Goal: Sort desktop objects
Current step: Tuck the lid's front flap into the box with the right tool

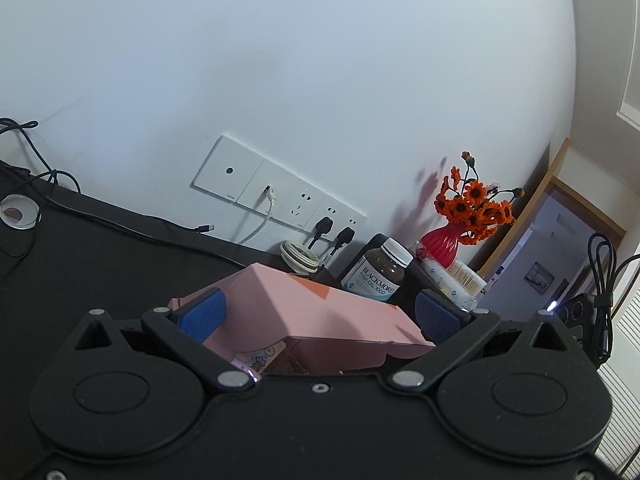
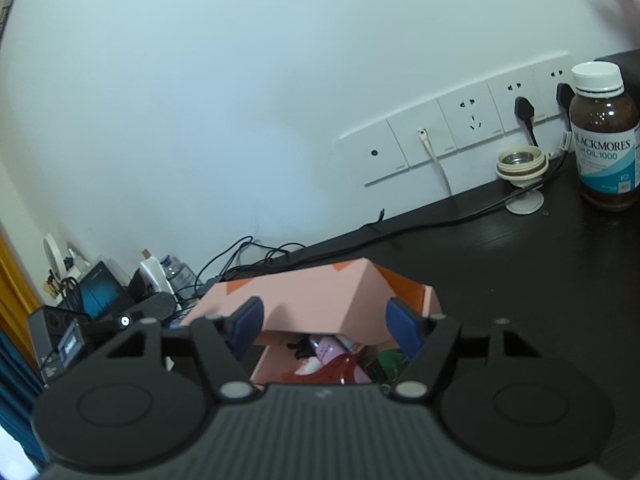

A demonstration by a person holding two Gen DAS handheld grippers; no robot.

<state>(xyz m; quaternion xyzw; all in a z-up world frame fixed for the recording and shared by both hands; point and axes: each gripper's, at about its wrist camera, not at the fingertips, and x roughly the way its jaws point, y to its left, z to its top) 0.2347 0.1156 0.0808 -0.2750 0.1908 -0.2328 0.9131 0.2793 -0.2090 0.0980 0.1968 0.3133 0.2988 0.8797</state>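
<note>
Both grippers, left (image 1: 320,312) and right (image 2: 322,326), spread around pink box (image 2: 316,296), not pinching. Light, flimsy cardboard; I'd grip lid (image 1: 316,300) edge at 6 o'clock.

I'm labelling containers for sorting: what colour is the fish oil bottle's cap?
White. The fish oil bottle's cap shows best in the right wrist view, above the brown bottle.

Both handheld grippers were matte black plastic. The left gripper (image 1: 322,314) had two round hubs, triangular cut-outs, silver pivot pins and blue foam-padded fingers (image 1: 204,314). The right gripper (image 2: 323,326) matched it, with a ribbed grey top plate and dark blue pads (image 2: 404,330).
</note>
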